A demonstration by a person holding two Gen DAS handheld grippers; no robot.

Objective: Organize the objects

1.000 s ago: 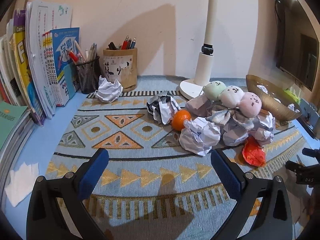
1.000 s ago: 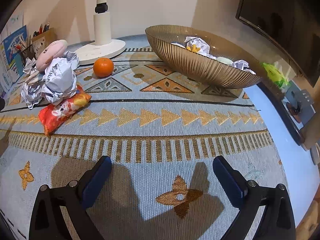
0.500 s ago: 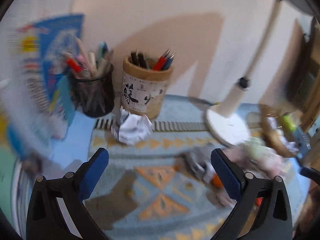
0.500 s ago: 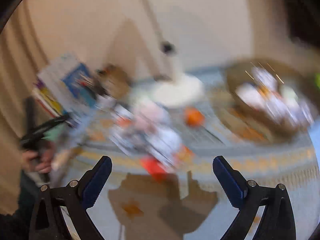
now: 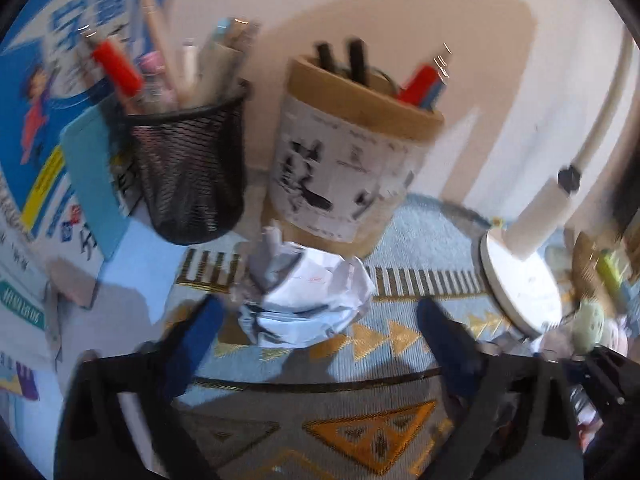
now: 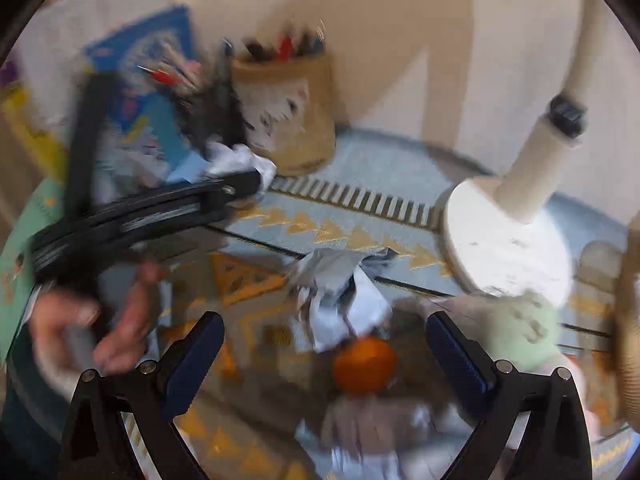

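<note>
A crumpled white paper ball (image 5: 306, 298) lies on the patterned mat in front of the pen cups. My left gripper (image 5: 320, 336) is open, its blue pads on either side of the ball, just short of it; it also shows in the right wrist view (image 6: 168, 204). My right gripper (image 6: 324, 354) is open above an orange (image 6: 364, 364) and a grey crumpled paper (image 6: 340, 284). A green plush ball (image 6: 520, 332) lies to its right.
A black mesh pen cup (image 5: 188, 168) and a tan pen cup (image 5: 352, 164) stand close behind the paper ball. Books (image 5: 44, 128) lean at the left. A white lamp base (image 6: 504, 248) sits at the right.
Both grippers swung left and forward. The left one has closed in on the white paper ball by the pen cups. The right one turned from the bowl to the pile with the orange.
</note>
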